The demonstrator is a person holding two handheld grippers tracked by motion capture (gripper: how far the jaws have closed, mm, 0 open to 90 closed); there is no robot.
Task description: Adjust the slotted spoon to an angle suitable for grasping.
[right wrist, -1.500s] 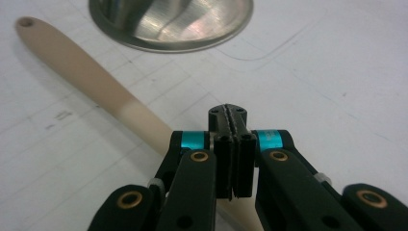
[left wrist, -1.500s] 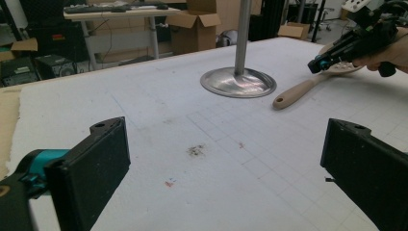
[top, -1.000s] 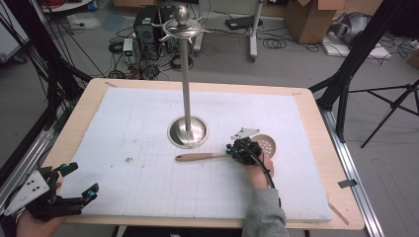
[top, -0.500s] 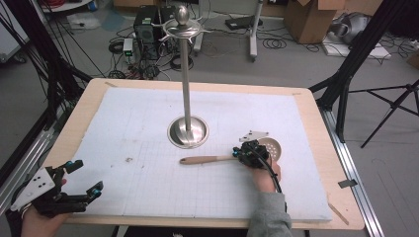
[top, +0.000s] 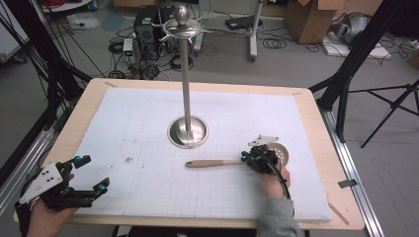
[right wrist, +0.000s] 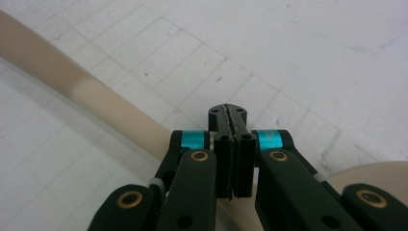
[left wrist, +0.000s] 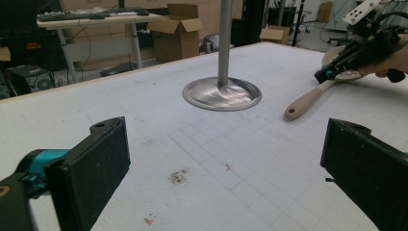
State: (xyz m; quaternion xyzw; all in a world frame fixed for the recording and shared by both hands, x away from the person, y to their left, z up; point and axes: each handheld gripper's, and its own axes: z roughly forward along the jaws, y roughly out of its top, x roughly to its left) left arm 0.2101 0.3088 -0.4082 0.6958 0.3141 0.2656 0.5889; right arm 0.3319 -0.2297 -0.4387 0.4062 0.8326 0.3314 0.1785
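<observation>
R gripper (top: 260, 159) fingers together over slotted spoon (top: 232, 161) neck, spoon flat on surface (top: 148, 123) at 4 o'clock of stand (top: 187, 129); w/o grip, could skid. L gripper (top: 91, 174) fingers apart, idle.

Stand (top: 187, 129) sits mid surface (top: 148, 113); slotted spoon (top: 232, 161) lies just in front and right of its base, handle pointing left, bowl right; right tool (top: 254, 159) on the spoon's neck; left tool (top: 91, 173) at front-left corner, well apart from both
</observation>
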